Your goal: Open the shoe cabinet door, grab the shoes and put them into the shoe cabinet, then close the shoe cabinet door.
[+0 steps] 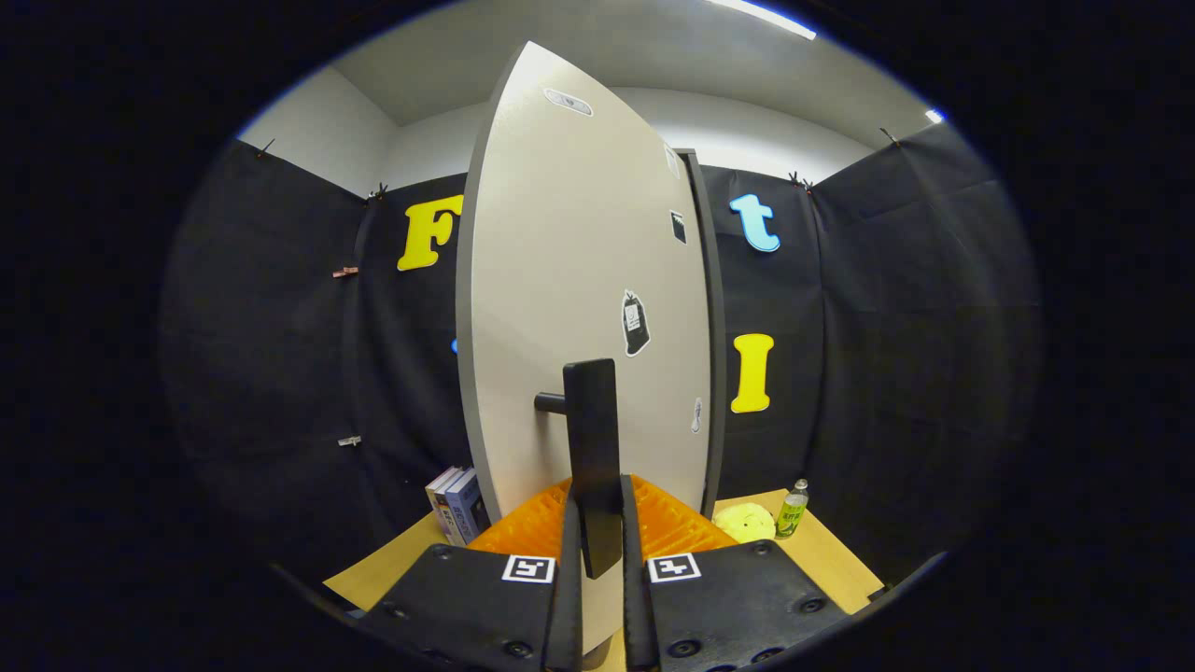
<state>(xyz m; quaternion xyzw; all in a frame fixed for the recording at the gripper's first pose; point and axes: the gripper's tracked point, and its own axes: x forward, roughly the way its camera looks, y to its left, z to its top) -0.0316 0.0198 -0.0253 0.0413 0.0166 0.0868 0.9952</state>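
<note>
Fingers (571, 551) of my hand-held gripper (597, 551) sit clamped on the door handle (594, 448), its lower end pinched between them. Books (455, 506) stand left of the fingers on the worktop (392, 565). Cabinet door (579, 299) rises straight ahead, seen nearly edge-on, partly swung. Right of it lie a yellow soft thing (745, 523) and a small bottle (793, 510). Shoes: can't tell where. I judge this a door-swing step: keep the clamp firm, follow the hinge arc, don't twist.
</note>
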